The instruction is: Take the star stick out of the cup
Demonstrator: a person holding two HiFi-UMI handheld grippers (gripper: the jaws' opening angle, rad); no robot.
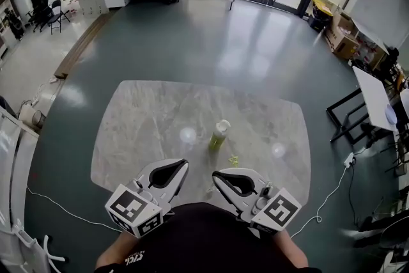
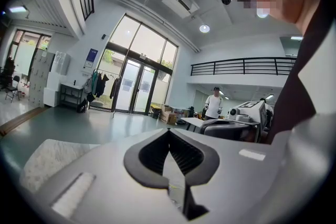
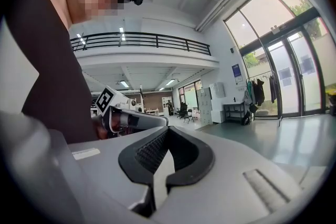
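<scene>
On the marble table [image 1: 147,118] stands a tall yellow-green cup [image 1: 219,135] with a pale top, near the middle. A small yellow-green piece [image 1: 234,160] lies on the tabletop just in front and right of it; whether it is the star stick is too small to tell. My left gripper [image 1: 185,164] hovers at the table's near edge, left of the cup, jaws together and empty. My right gripper [image 1: 215,174] sits beside it, also shut on nothing. In the left gripper view the left gripper's [image 2: 169,131] tips meet; the right gripper's [image 3: 167,130] tips touch too. Neither gripper view shows the cup.
Grey floor surrounds the table. A white desk [image 1: 374,96] and cardboard boxes [image 1: 342,32] stand at the right, and a white cable [image 1: 329,195] trails on the floor. A person [image 2: 214,104] stands far off by a desk. Glass doors line the back wall.
</scene>
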